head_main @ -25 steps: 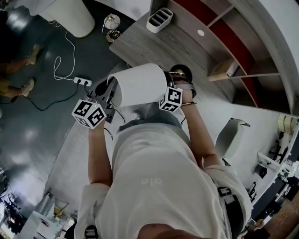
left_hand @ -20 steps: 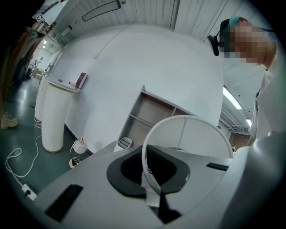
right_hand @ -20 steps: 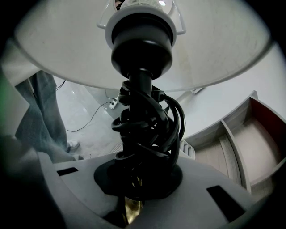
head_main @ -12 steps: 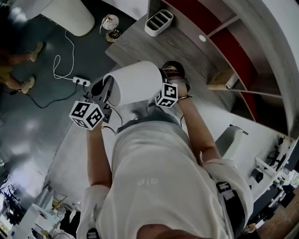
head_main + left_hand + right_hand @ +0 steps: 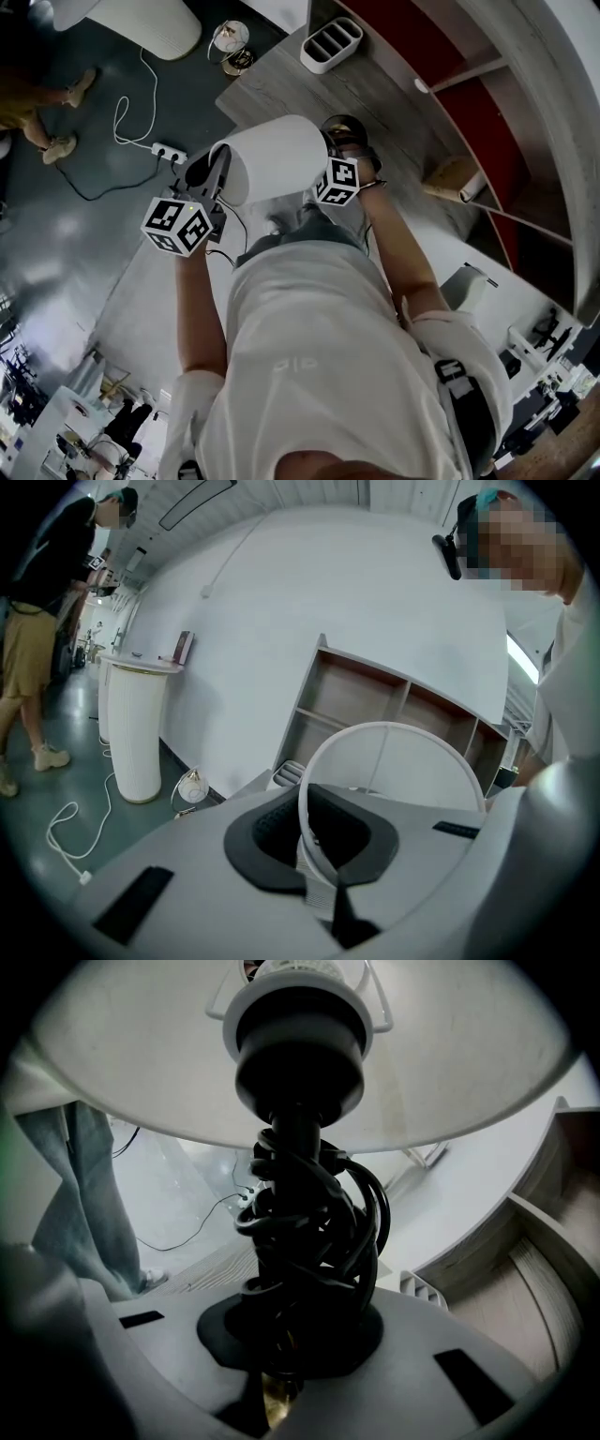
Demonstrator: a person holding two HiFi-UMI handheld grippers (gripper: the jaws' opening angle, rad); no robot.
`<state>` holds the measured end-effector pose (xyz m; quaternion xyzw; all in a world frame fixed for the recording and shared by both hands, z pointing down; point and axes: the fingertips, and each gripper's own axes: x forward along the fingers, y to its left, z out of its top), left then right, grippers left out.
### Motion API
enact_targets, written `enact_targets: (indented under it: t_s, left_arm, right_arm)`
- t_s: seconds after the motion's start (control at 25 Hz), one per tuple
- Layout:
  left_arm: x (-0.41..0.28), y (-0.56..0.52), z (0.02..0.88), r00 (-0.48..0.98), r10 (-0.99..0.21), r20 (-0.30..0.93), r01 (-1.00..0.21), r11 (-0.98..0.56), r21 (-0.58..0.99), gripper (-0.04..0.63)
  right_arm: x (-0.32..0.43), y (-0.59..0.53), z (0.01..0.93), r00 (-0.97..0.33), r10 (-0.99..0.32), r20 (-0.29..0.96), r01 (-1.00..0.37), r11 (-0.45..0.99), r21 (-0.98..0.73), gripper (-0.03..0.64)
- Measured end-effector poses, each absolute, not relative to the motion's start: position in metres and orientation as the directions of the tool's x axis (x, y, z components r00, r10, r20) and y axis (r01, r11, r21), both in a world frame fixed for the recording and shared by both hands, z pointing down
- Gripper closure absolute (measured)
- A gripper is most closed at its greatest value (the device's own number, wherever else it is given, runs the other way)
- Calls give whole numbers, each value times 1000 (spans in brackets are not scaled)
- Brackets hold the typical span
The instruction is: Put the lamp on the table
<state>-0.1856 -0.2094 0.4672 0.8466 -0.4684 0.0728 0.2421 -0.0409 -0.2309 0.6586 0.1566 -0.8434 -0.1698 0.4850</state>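
Currently mid-carry: lamp (image 5: 277, 159) is airborne, tipped sideways by the near edge of the table (image 5: 319, 94). Grips: left gripper (image 5: 319, 878) pinched onto the shade rim (image 5: 389, 728), right gripper (image 5: 281, 1372) clamped round the cord-wrapped stem (image 5: 300, 1241). Next: bring it upright, lower base onto the tabletop.

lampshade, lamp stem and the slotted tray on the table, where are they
lampshade (image 5: 281, 155): head view, middle of its white side
lamp stem (image 5: 302, 1232): right gripper view, cord-wrapped middle
slotted tray (image 5: 317, 66): head view, its near outer wall

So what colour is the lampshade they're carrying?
White. The lampshade shows best in the head view.
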Motion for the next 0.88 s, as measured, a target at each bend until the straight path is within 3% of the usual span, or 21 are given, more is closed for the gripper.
enact_targets:
  t_s: [0.88]
  left_arm:
    - [-168, -247, 474, 524, -750, 403, -849, -421, 320, 572]
  right_arm:
    - [-47, -253, 681, -583, -316, 748, -93, 941, 325, 529]
